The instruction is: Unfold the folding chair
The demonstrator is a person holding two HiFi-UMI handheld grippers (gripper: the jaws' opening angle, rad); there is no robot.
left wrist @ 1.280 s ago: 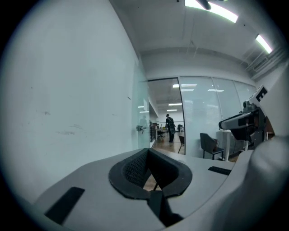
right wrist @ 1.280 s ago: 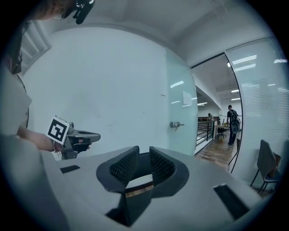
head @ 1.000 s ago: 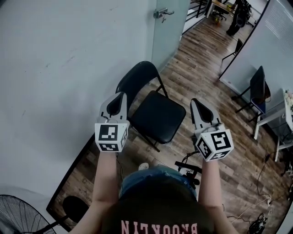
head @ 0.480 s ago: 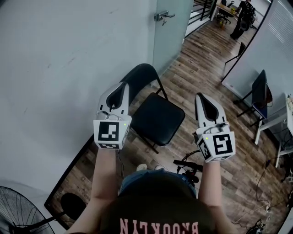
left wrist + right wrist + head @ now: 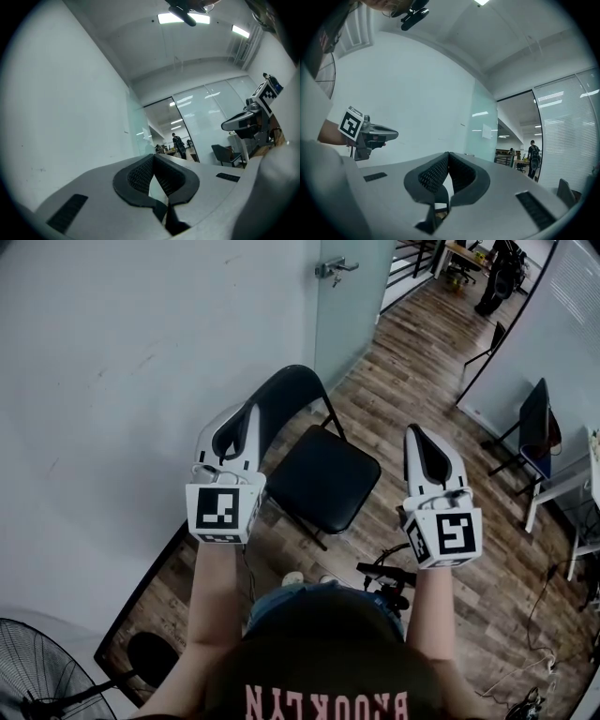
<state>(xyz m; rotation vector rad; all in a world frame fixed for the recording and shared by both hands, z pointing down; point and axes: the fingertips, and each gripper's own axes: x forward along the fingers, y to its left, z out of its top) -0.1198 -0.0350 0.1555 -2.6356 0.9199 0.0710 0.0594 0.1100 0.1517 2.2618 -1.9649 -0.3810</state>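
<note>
Left claw (image 5: 250, 411) closed, right claw (image 5: 415, 431) closed, black folding chair (image 5: 323, 479) standing unfolded on wood floor (image 5: 412, 381) below

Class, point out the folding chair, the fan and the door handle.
folding chair (image 5: 323, 479): head view, on the black seat.
fan (image 5: 42, 662): head view, on the wire guard.
door handle (image 5: 333, 268): head view, on the metal lever.

Folding chair (image 5: 323, 479): seat and back in black padding with a faint sheen; thin dark tube frame, metal by the look. Floor (image 5: 412, 390) under and beyond the chair: wood-grain planks, brown, low gloss. Wall (image 5: 122, 362) behind the chair: smooth, matt, pale. Your left gripper (image 5: 251, 409) and right gripper (image 5: 412, 430): smooth light-grey plastic shells; pads (image 5: 138, 176) black, finely ribbed.
</note>
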